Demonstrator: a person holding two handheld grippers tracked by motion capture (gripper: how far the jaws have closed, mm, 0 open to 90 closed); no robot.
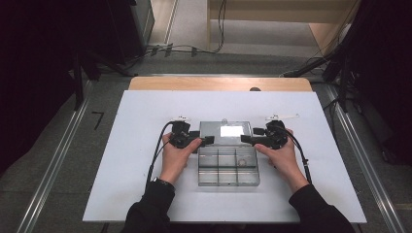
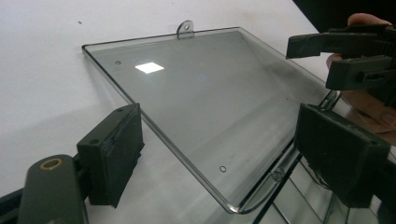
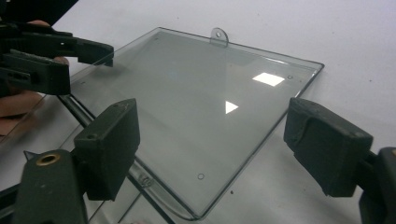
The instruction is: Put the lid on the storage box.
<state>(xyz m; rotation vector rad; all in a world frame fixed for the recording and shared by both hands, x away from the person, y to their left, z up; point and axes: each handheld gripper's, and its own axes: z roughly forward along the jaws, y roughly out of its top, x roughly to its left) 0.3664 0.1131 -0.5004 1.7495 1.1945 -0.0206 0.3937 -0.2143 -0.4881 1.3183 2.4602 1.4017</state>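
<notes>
A clear plastic compartment box [image 1: 228,167] lies on the white board, its clear lid [image 1: 226,130] swung open and lying flat behind it. My left gripper [image 1: 206,141] is open at the lid's left side near the hinge. In the left gripper view, the lid [image 2: 196,98] passes between my wide-apart left gripper [image 2: 229,156] jaws, touching neither. My right gripper [image 1: 247,139] is open at the lid's right side. In the right gripper view, the lid [image 3: 187,107] lies between the spread jaws of my right gripper [image 3: 217,147]. The lid's far edge carries a small hanging tab [image 3: 218,36].
The white board [image 1: 145,160] covers a wooden table [image 1: 218,83], with bare room on all sides of the box. Dark stands and cables lie on the floor beyond the table's far edge. Each gripper view shows the opposite gripper [image 2: 345,56] [image 3: 51,58] across the lid.
</notes>
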